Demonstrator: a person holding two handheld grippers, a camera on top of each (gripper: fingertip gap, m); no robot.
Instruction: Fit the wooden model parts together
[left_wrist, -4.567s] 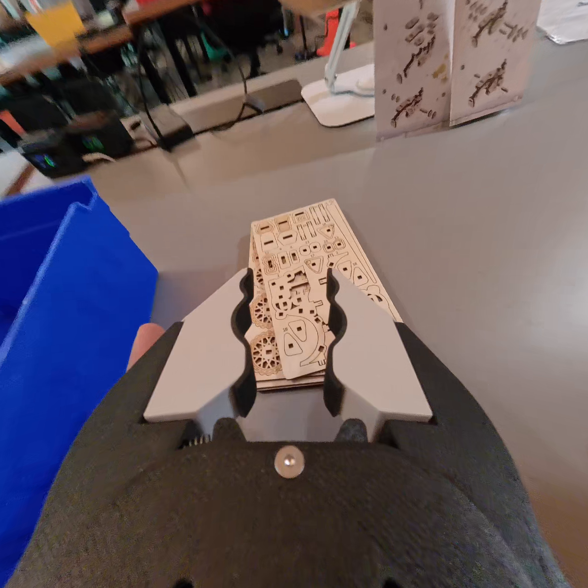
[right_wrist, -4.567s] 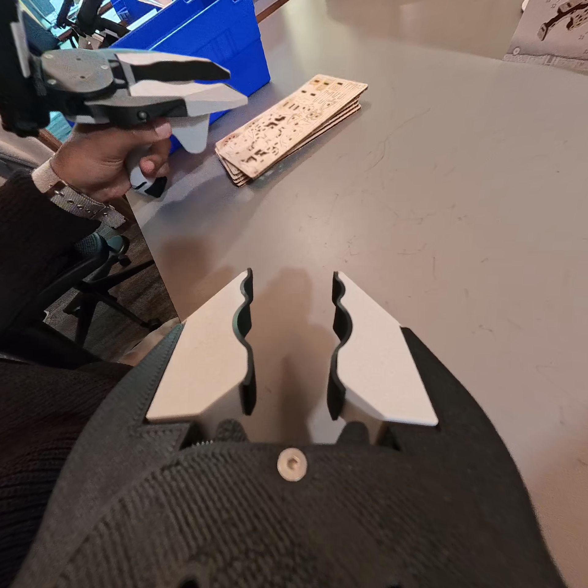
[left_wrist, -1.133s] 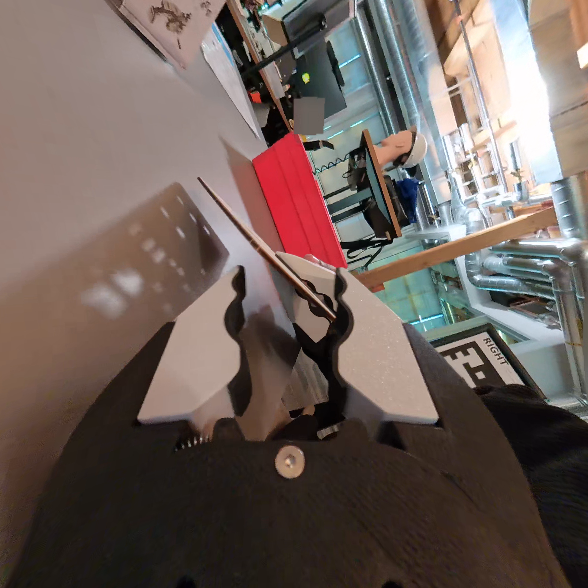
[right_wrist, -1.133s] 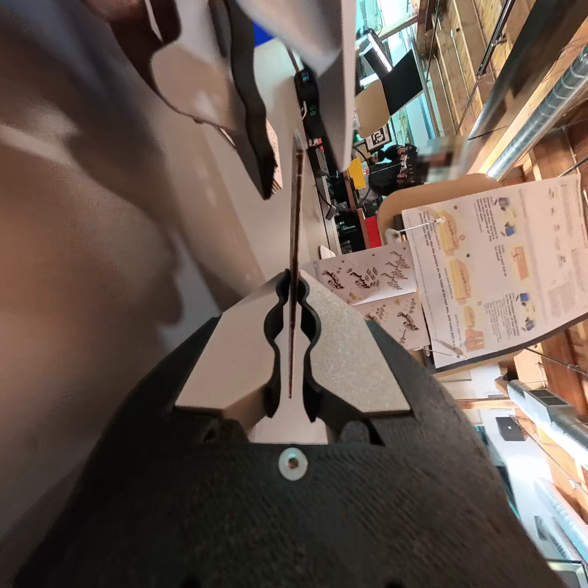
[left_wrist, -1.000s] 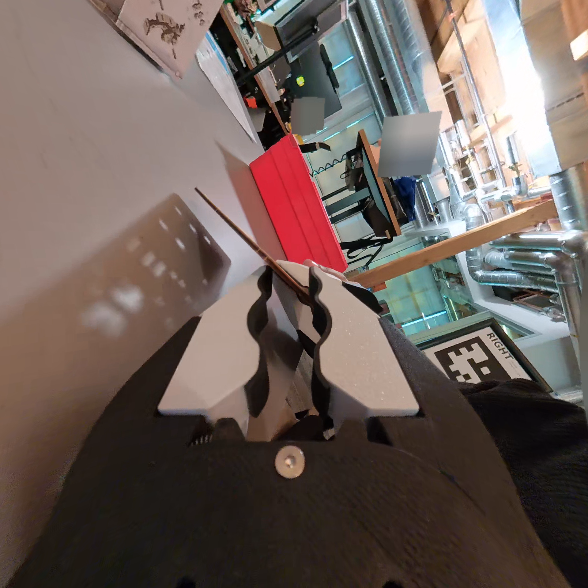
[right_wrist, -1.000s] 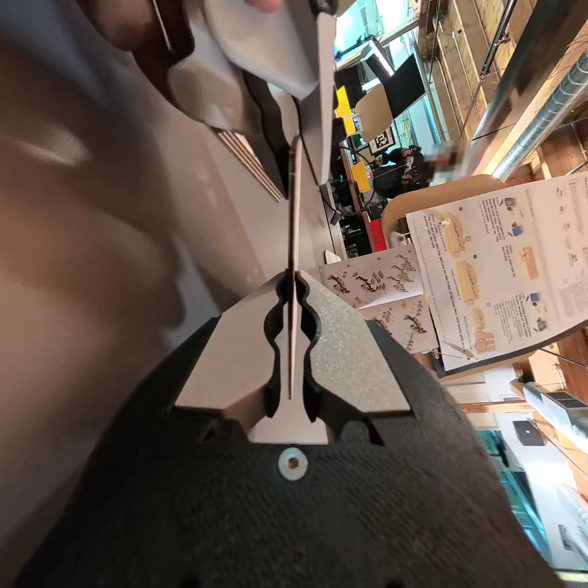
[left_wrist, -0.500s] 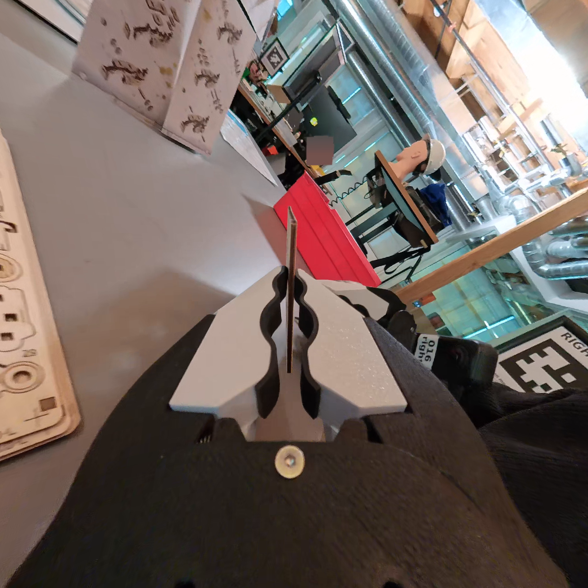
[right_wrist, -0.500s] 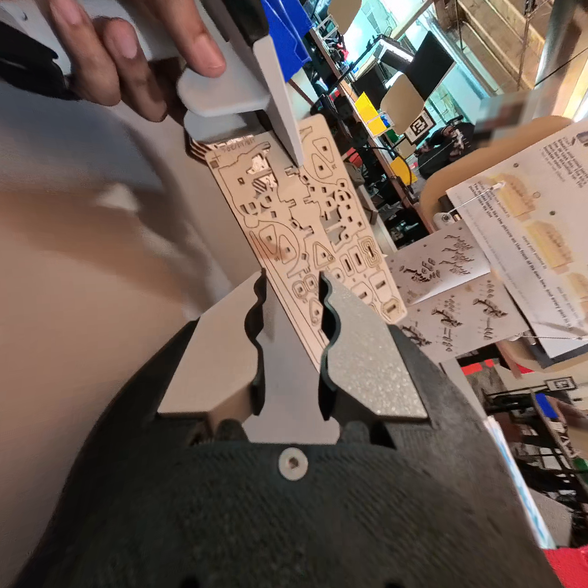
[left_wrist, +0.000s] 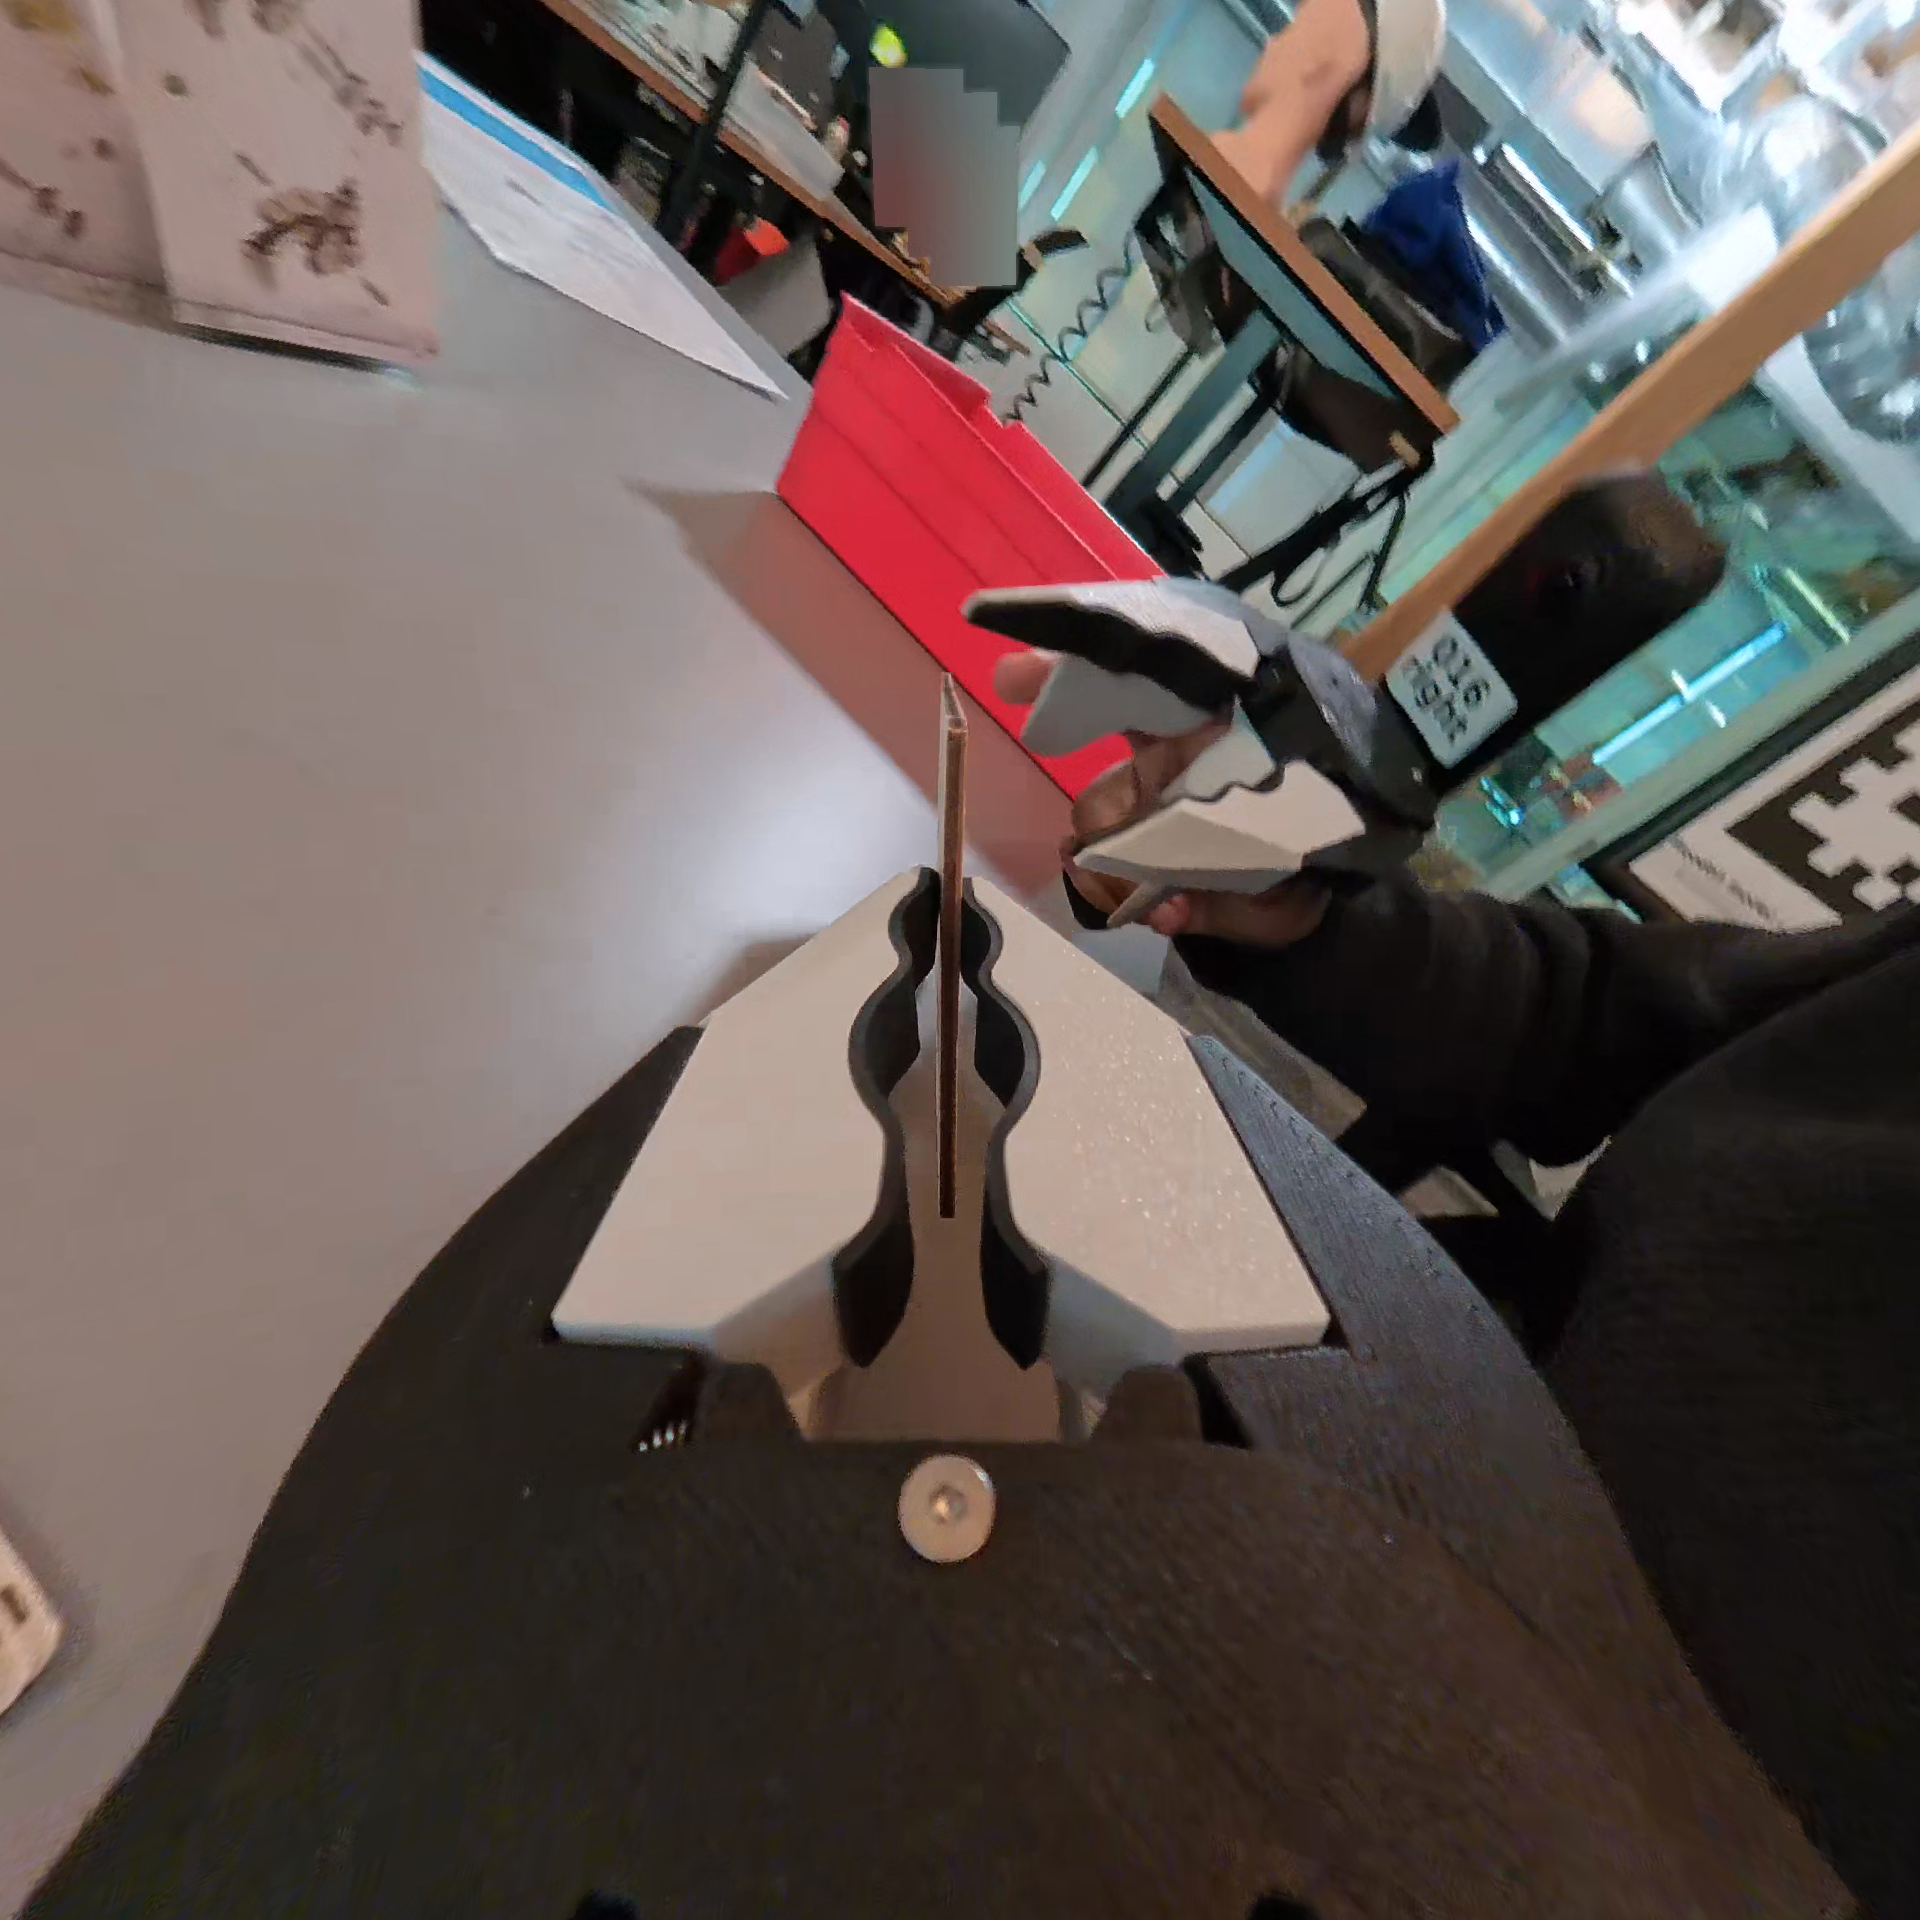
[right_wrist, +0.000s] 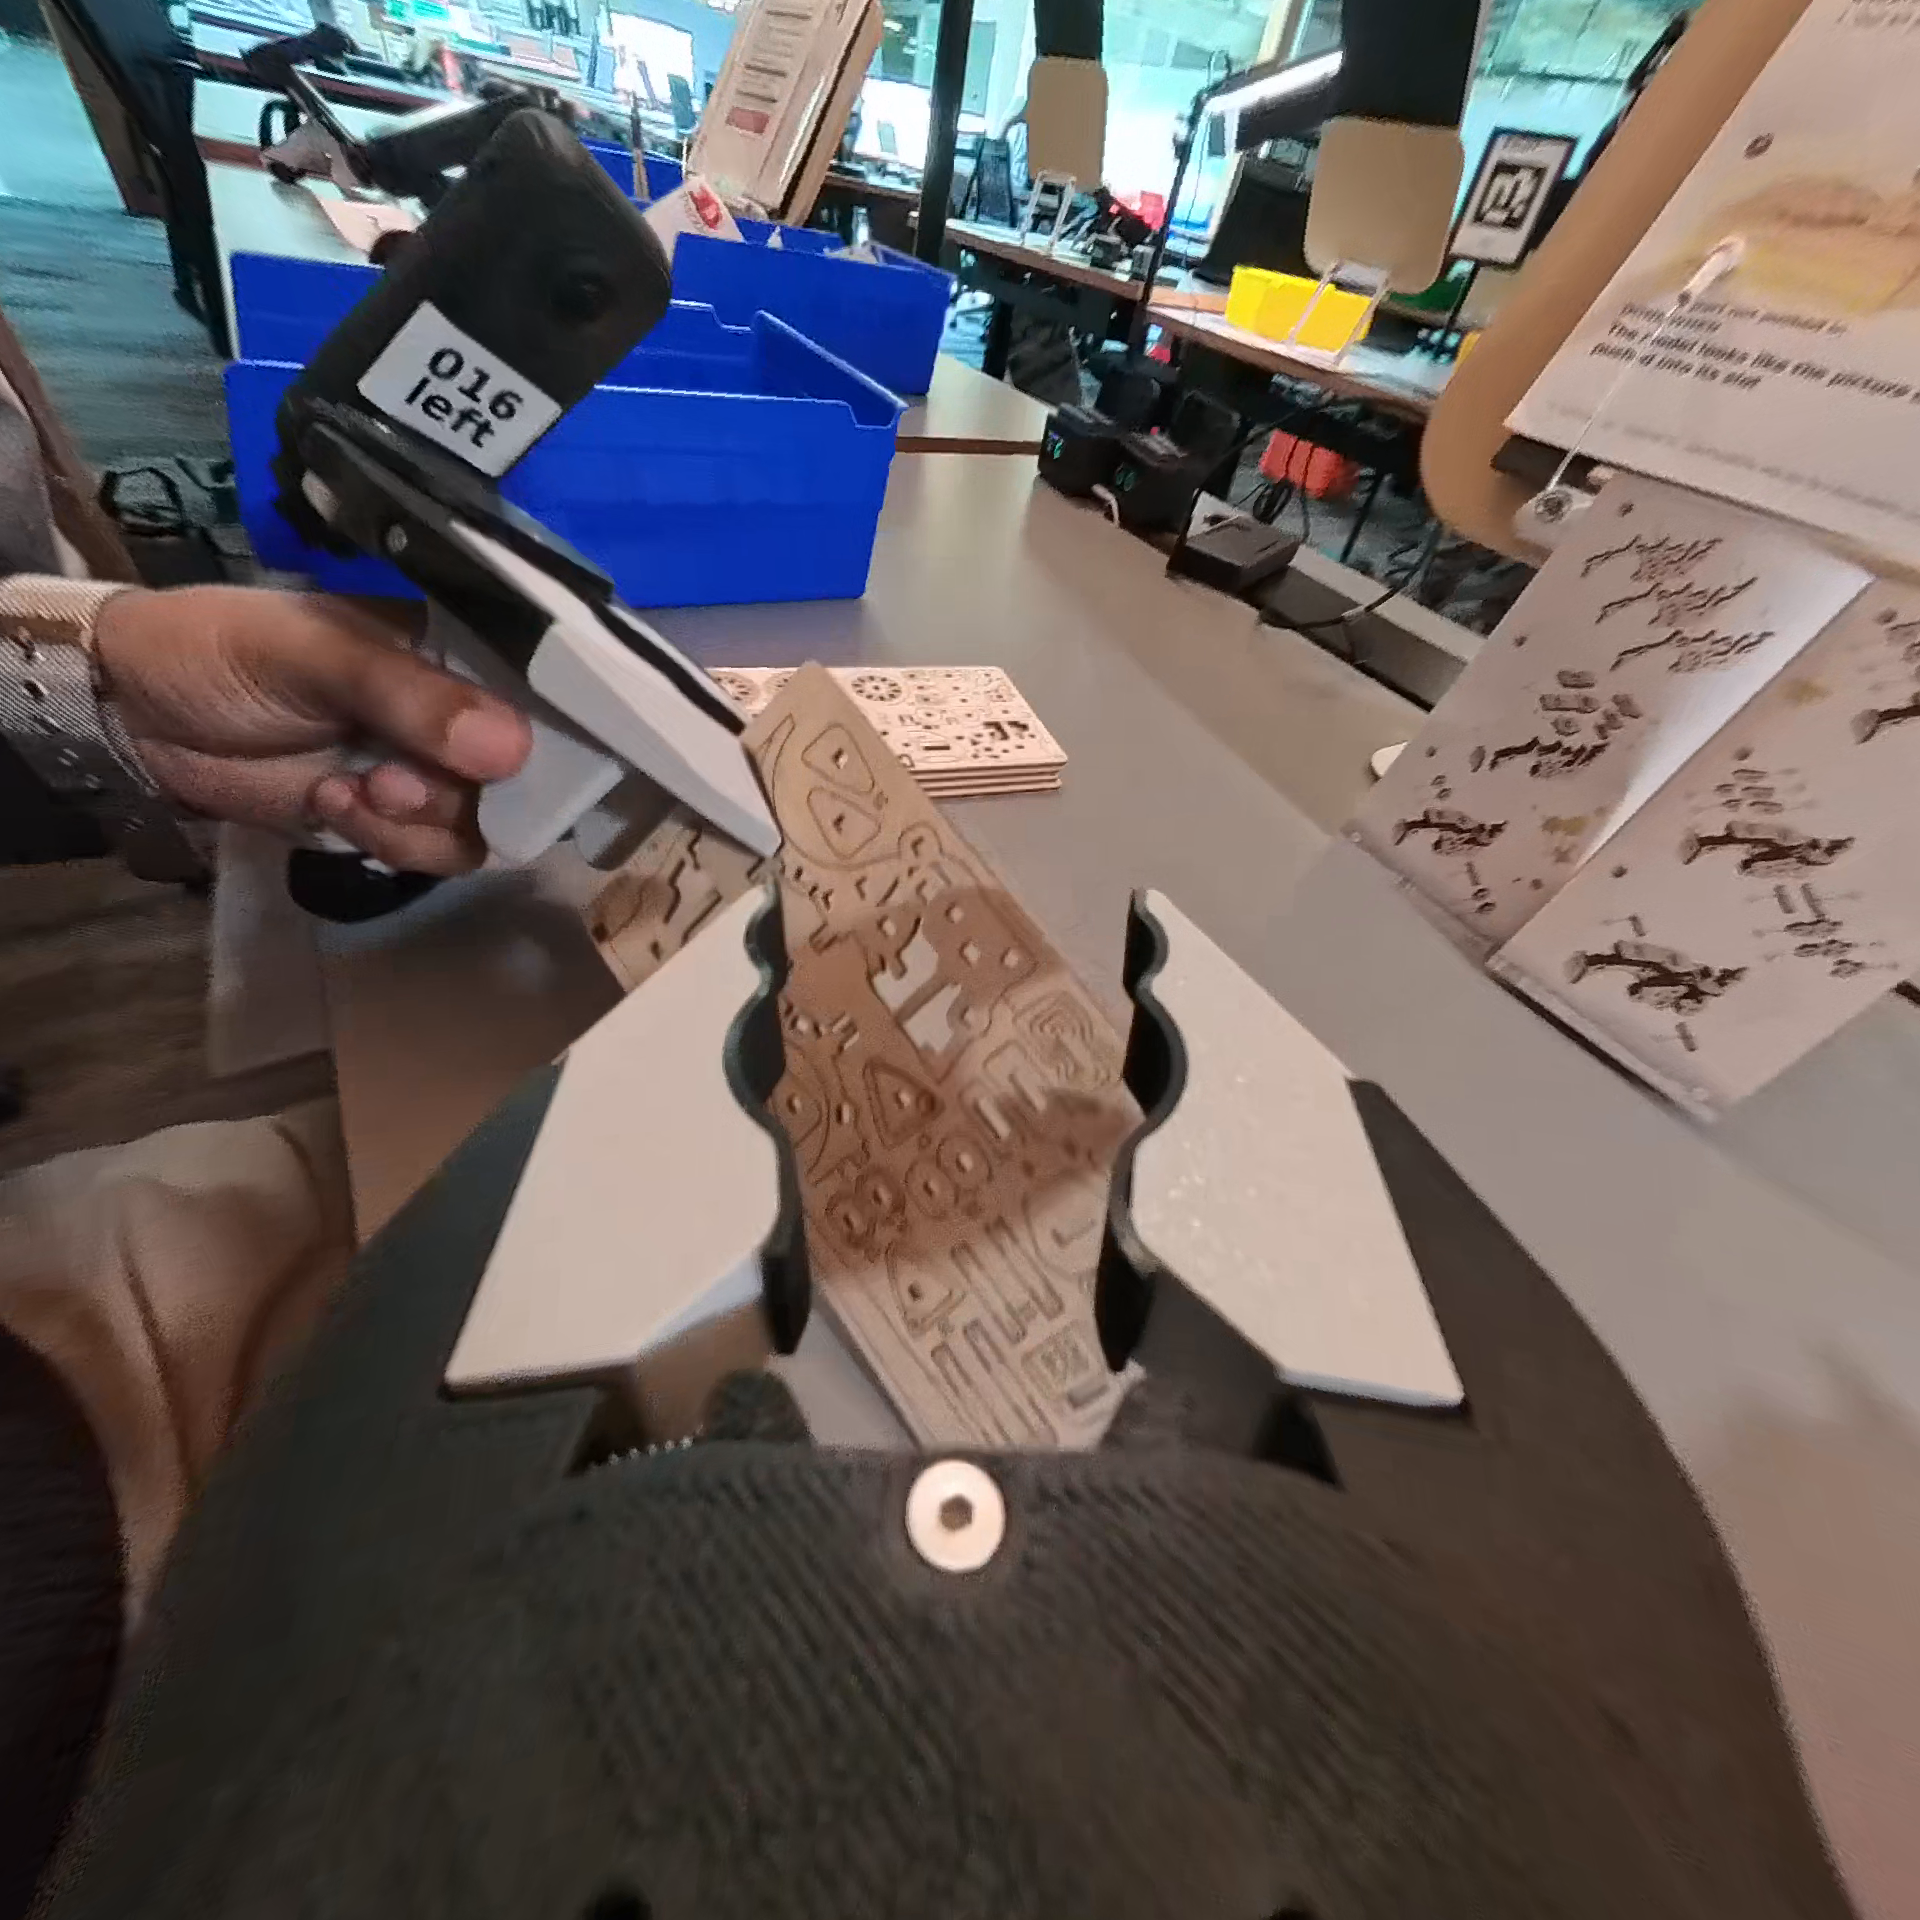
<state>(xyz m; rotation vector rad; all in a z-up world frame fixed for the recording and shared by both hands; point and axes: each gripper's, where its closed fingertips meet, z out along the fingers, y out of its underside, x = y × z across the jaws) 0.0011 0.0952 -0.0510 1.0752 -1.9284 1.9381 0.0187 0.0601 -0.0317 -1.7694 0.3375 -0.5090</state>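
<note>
A: At the centre of the left wrist view, what does the left tool (left_wrist: 948, 914) have?

B: It is clenched on the wooden sheet (left_wrist: 950, 935), seen edge-on there as a thin dark line rising from between its grey fingers (left_wrist: 1122, 1122).

A: And from the other side?

B: In the right wrist view the sheet (right_wrist: 935, 1049) shows its face: pale plywood, laser-cut with many small outlines, slots, round holes and darker burnt lines. It slants from the left tool (right_wrist: 764, 831) at centre left down into the lower middle of the frame, held above the tabletop (right_wrist: 1195, 748).

A: The right tool?

B: The right tool (right_wrist: 948, 925) is released, its fingers wide apart; the sheet passes through the gap. I cannot tell whether it touches either finger. In the left wrist view that tool (left_wrist: 1023, 748) sits at centre right, spread too, just beside the sheet's tip.

A: More wood?

B: A stack of sheets (right_wrist: 935, 727) lies flat on the tabletop in the upper middle, beyond the held one.

A: Any writing?

B: A white label (right_wrist: 457, 395) with black print sits on the left tool's body, upper left. The right tool carries one (left_wrist: 1449, 686) too. A printed instruction page (right_wrist: 1745, 270) stands upper right, with patterned cards (right_wrist: 1621, 790) below it. Blue bins (right_wrist: 665, 468) stand behind, and a red bin (left_wrist: 935, 488) shows upper middle in the left view.
</note>
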